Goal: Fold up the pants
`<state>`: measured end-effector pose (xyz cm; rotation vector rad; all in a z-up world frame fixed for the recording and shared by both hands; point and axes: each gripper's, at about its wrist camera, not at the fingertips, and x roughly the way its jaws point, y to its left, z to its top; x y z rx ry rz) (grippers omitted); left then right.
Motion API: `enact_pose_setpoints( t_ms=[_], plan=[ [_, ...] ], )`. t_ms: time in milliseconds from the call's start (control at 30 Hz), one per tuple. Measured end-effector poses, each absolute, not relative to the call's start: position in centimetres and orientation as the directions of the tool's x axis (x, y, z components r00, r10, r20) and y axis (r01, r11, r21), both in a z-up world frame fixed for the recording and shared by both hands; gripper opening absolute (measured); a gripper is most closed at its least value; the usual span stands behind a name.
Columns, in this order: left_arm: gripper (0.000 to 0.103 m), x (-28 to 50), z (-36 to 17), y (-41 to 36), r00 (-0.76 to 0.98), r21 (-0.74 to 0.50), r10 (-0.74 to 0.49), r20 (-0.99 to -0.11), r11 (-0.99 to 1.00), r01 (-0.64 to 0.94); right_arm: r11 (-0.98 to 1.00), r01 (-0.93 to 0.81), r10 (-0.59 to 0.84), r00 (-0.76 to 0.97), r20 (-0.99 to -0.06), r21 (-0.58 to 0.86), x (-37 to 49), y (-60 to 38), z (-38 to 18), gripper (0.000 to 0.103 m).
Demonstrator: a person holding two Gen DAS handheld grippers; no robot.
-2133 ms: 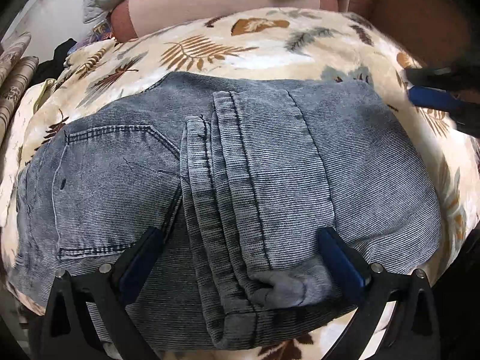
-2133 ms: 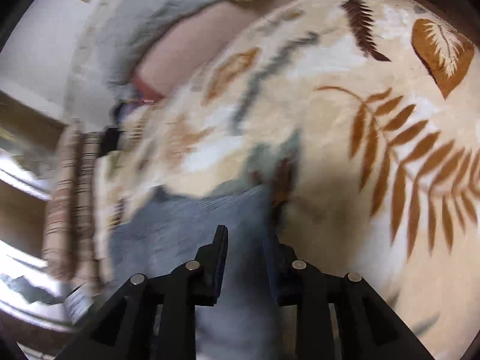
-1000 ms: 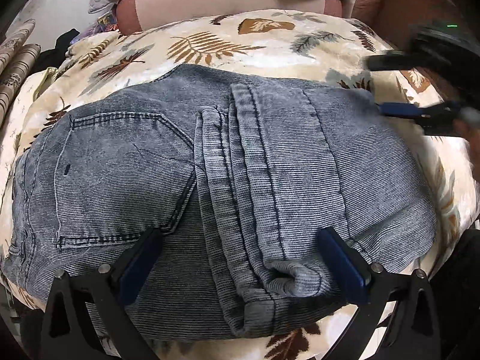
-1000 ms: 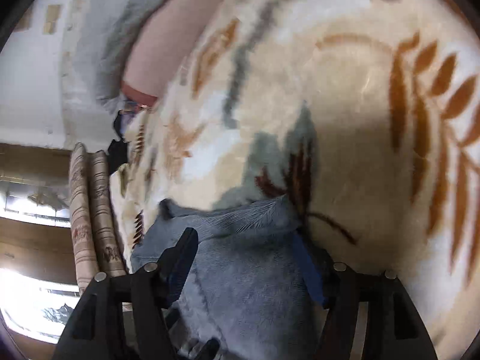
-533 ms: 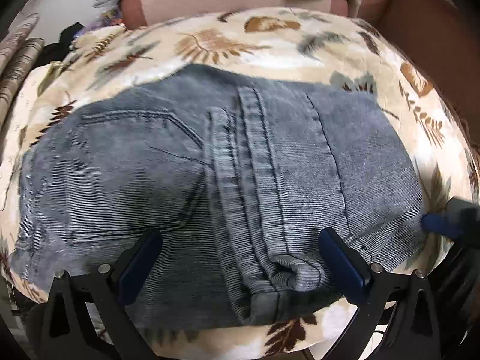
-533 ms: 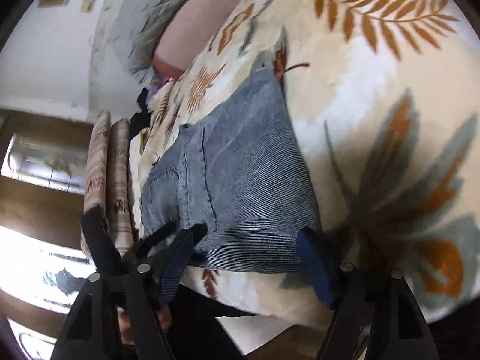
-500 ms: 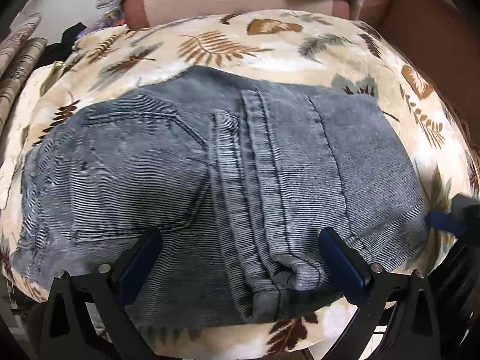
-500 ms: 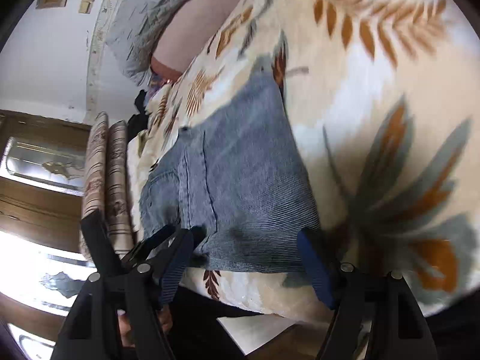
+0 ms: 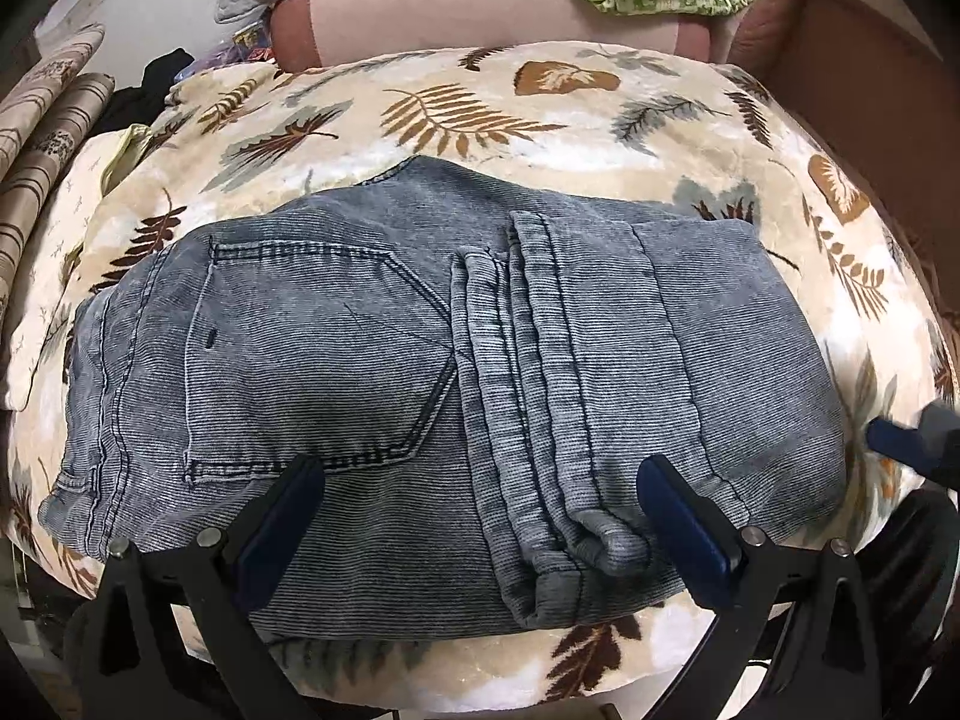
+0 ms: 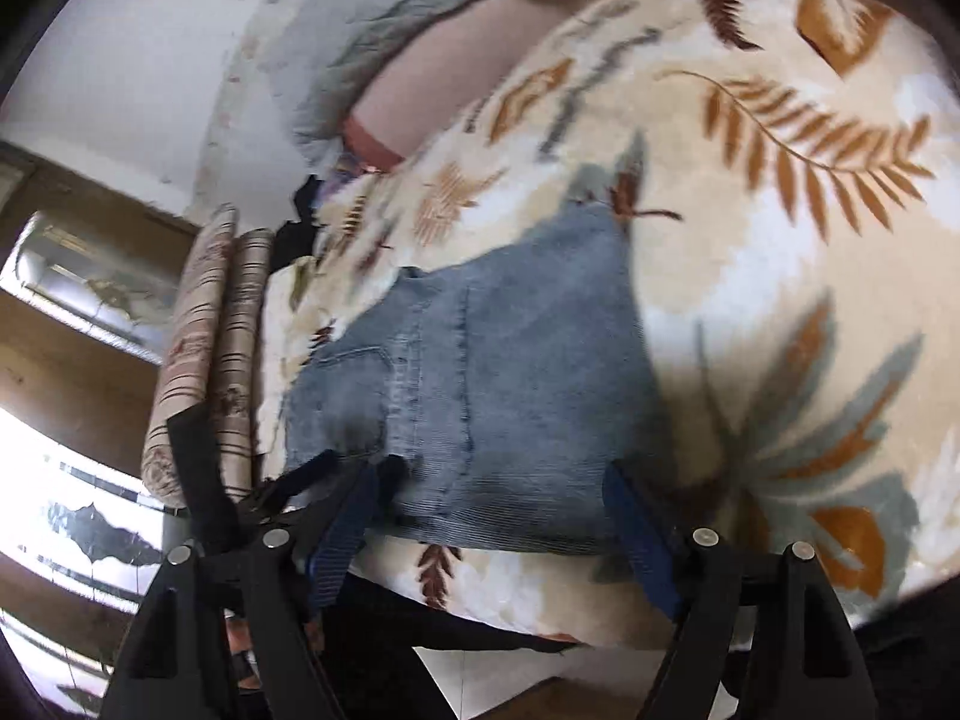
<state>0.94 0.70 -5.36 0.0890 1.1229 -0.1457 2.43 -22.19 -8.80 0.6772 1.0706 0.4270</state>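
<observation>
Retreating from the jeans' (image 9: 456, 372) far right corner, right gripper (image 10: 492, 516) opens empty at the near edge; left gripper (image 9: 480, 510) gapes empty; fold looks done.

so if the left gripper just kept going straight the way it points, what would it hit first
Most likely the folded grey-blue corduroy pants: the left gripper points down at them with its jaws open, framing the stacked leg hems. How far above the cloth it sits is unclear.

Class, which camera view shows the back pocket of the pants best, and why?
The left wrist view: the back pocket lies sharp and whole on the folded pants, its stitching clear. In the right wrist view the pocket is small, blurred and seen at a slant, its lower part shadowed near the left gripper.
</observation>
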Motion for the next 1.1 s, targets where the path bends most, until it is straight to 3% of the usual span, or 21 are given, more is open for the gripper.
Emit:
enact_pose_setpoints(
  t_ms=[67, 433, 500, 633, 700, 900, 967, 1033, 1100],
  plan=[
    [0.103, 0.9, -5.2, 0.8, 0.428, 0.001, -0.069, -0.901, 0.987, 0.162, 0.768, 0.092, 0.573, 0.345, -0.744, 0.634, 3.1, -22.1, -12.1, 0.082],
    [0.103, 1.1, -5.1, 1.7, 0.434, 0.006, -0.058, -0.899, 0.989, 0.146, 0.769, -0.004, 0.58, 0.425, -0.695, 0.64, 7.7, -21.3, -6.3, 0.081],
    [0.103, 1.1, -4.9, 2.1, 0.44, 0.011, -0.052, -0.897, 0.99, 0.14, 0.727, 0.006, 0.623, 0.415, -0.663, 0.686, 9.7, -21.3, -7.1, 0.081],
    [0.103, 1.0, -4.5, 3.2, 0.446, 0.015, -0.041, -0.894, 0.992, 0.122, 0.744, 0.127, 0.586, 0.347, -0.732, 0.656, 14.0, -21.2, -12.5, 0.082],
    [0.103, 0.9, -4.3, 3.9, 0.453, 0.022, -0.032, -0.891, 0.993, 0.114, 0.713, 0.153, 0.599, 0.374, -0.708, 0.684, 13.9, -21.8, -11.8, 0.082],
    [0.103, 1.8, -5.0, 5.3, 0.43, -0.012, -0.035, -0.902, 0.998, 0.056, 0.719, 0.007, 0.641, 0.381, -0.666, 0.695, 8.7, -20.1, -7.3, 0.082],
    [0.103, 1.8, -5.0, 5.2, 0.433, -0.016, -0.038, -0.901, 0.998, 0.055, 0.719, -0.041, 0.661, 0.348, -0.665, 0.694, 6.5, -19.0, -8.1, 0.084],
    [0.103, 1.9, -5.0, 4.9, 0.43, -0.021, -0.045, -0.902, 0.998, 0.06, 0.777, -0.027, 0.61, 0.283, -0.74, 0.629, 5.7, -17.9, -11.3, 0.086],
    [0.103, 1.7, -4.7, 4.7, 0.434, -0.018, -0.045, -0.9, 0.998, 0.066, 0.769, -0.031, 0.611, 0.327, -0.721, 0.638, 5.2, -18.1, -11.5, 0.086]
  ],
)
